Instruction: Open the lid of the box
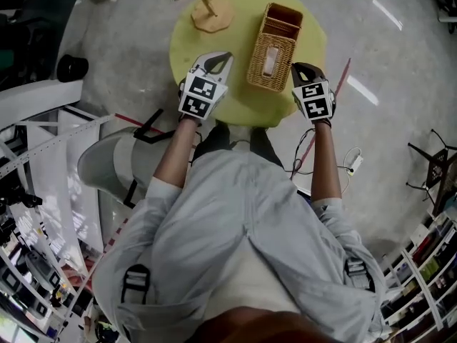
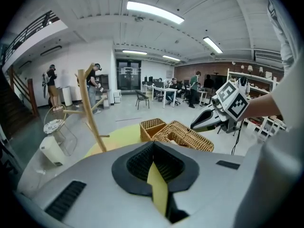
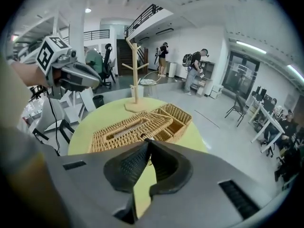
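Starting at the left of the head view, a black round object [image 1: 71, 68] is seen on the floor [image 1: 128, 41], well apart from the counter. A grey chair [image 1: 107, 164] is placed beside the person's left arm, below the counter's near edge, and shelving [image 1: 28, 213] is lined along the lower left.

A wooden stand [image 1: 209, 9] is set upright on the far left part of the round yellow-green counter [image 1: 235, 98], near its rim. The left tool [image 1: 216, 64] is held over the near left part of the counter, near the box's left wall. In the left gripper view its jaws are seen closed tip to tip, with nothing between them.

The wicker box [image 1: 273, 47] is located right of the counter's centre, between the two tools, with its long side running away from the person. Its slotted lid [image 1: 268, 61] is laid flat over the near portion, and an open compartment [image 1: 283, 18] is exposed at the far end.

The right tool [image 1: 302, 71] is held just beside the box's right wall, at the counter's right rim. Its jaws are likewise pressed together, and nothing is gripped.

Bare counter surface is found between the stand and the box. Open floor is seen beyond the counter's far and right edges, crossed by a red line [image 1: 341, 81]. More shelving [image 1: 421, 263] is set at the lower right.
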The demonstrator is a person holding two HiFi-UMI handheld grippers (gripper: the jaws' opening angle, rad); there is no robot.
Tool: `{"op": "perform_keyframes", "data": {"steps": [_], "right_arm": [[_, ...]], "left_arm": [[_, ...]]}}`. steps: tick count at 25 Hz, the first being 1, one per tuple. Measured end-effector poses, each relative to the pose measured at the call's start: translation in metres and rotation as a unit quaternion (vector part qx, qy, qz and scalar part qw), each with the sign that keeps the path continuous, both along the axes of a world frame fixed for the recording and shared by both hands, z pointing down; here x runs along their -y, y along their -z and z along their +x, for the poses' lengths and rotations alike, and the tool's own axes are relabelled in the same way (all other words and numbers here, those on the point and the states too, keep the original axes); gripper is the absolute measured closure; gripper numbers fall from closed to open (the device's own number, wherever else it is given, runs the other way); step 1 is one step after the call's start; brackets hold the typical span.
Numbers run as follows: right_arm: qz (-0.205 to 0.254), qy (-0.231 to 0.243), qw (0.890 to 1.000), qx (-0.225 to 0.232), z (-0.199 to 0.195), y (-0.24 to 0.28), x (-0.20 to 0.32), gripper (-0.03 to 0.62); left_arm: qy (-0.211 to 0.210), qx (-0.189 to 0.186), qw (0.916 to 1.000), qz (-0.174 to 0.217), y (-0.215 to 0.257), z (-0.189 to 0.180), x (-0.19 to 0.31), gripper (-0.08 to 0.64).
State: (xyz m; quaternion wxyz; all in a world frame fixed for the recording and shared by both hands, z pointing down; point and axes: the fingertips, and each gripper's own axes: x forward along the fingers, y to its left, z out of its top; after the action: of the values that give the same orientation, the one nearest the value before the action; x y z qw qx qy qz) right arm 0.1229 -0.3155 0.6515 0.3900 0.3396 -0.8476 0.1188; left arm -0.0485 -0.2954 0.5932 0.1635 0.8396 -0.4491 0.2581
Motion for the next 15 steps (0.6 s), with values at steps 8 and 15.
{"op": "perform_keyframes", "data": {"steps": [8,15], "right_arm": [[0.030,-0.032,0.999,0.022,-0.032,0.046,0.004,0.555],[0.051,-0.037,0.997,0.053,-0.086,0.073,0.012,0.555]], "left_arm": [[-0.005,-0.012,0.9997,0.021,0.023,-0.036,0.002,0.531],[-0.002,-0.022,0.9991,0.035,0.033,-0.074,0.007,0.531]]}}
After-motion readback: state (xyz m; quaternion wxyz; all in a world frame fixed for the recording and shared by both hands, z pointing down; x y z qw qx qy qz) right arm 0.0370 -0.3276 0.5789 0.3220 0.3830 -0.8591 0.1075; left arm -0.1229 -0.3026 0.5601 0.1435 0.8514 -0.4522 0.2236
